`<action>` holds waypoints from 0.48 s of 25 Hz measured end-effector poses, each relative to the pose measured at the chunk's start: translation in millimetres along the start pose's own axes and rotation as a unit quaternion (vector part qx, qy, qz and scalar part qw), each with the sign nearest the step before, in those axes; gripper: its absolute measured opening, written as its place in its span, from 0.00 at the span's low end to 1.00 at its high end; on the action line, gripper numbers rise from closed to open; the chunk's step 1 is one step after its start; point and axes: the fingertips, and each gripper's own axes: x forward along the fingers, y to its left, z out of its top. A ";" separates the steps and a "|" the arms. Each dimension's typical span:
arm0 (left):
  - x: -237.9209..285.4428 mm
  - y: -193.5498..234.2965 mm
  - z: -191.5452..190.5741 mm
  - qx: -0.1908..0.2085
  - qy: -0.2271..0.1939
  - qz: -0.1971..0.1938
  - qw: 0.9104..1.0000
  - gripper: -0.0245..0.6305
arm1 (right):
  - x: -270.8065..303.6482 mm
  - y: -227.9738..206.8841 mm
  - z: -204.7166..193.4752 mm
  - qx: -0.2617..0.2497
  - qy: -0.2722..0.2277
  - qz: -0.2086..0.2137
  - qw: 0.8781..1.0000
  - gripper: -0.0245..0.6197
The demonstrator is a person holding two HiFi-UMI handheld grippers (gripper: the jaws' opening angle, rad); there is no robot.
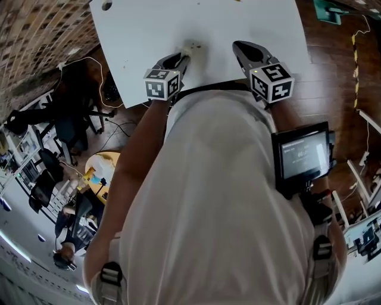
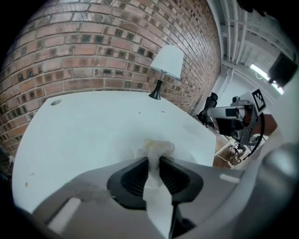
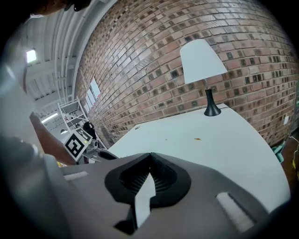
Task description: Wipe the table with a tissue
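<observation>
A crumpled white tissue (image 2: 157, 147) with a brownish stain sticks out in front of my left gripper (image 2: 154, 161), which is shut on it. A strip of the tissue trails back between the pads. In the head view the tissue (image 1: 193, 47) sits at the near part of the white table (image 1: 178, 24), just ahead of the left gripper (image 1: 182, 58). Whether it touches the surface I cannot tell. My right gripper (image 1: 237, 45) hovers over the table's near edge to the right. In its own view the right gripper (image 3: 150, 156) is shut with nothing between its jaws.
A black-stemmed lamp (image 3: 201, 60) with a white shade stands at the table's far end against a brick wall (image 2: 93, 51). A round hole (image 1: 106, 5) marks the far left corner. Small specks (image 3: 197, 138) dot the tabletop. A screen (image 1: 303, 156) hangs at the person's waist.
</observation>
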 end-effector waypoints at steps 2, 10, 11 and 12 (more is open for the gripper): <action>9.0 5.8 0.9 0.001 0.009 0.005 1.000 0.17 | -4.5 -3.3 -3.3 0.009 -0.002 -0.002 1.000 0.05; 21.9 19.9 28.8 0.011 0.042 0.067 0.997 0.17 | -34.9 -36.3 -6.8 0.035 -0.017 -0.027 0.999 0.05; 26.4 21.3 29.5 0.008 0.045 0.069 0.997 0.17 | -36.5 -41.4 -7.0 0.036 -0.017 -0.030 0.999 0.05; 30.5 23.2 30.0 0.003 0.048 0.072 0.996 0.16 | -37.7 -45.9 -7.1 0.038 -0.017 -0.032 0.999 0.05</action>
